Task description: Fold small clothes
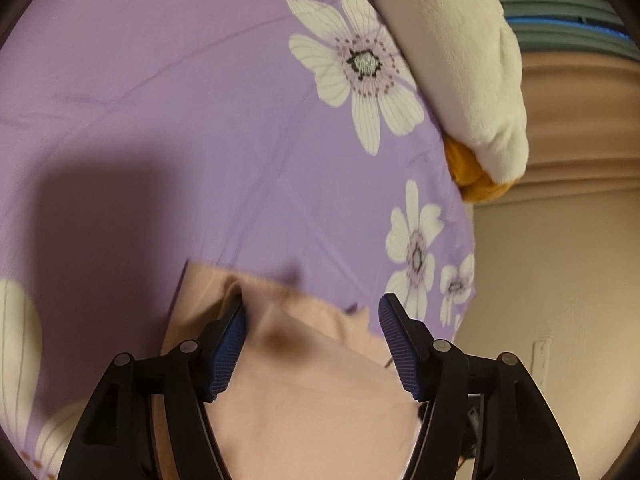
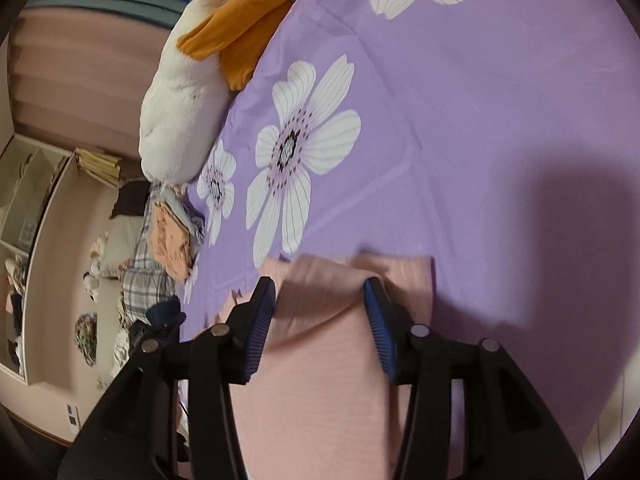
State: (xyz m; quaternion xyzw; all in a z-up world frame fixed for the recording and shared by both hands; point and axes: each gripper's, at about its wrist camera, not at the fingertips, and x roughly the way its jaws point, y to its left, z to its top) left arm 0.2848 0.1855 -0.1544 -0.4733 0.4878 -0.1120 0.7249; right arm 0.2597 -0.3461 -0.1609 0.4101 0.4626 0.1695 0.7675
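- My left gripper [image 1: 314, 328] hangs over the pink garment [image 1: 304, 392], fingers spread wide.
- My right gripper [image 2: 322, 312] is likewise parted over it; one pad [image 2: 378, 320] seems to touch a fold.
- The garment lies on the purple flowered bedsheet [image 2: 480, 120].

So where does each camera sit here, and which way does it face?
Left wrist: on the left hand-held gripper, looking along its open fingers at the pink garment on the purple sheet; only gripper shows.
Right wrist: on the right hand-held gripper, fingers open over the garment.
Shared: garment, sheet, white plush.
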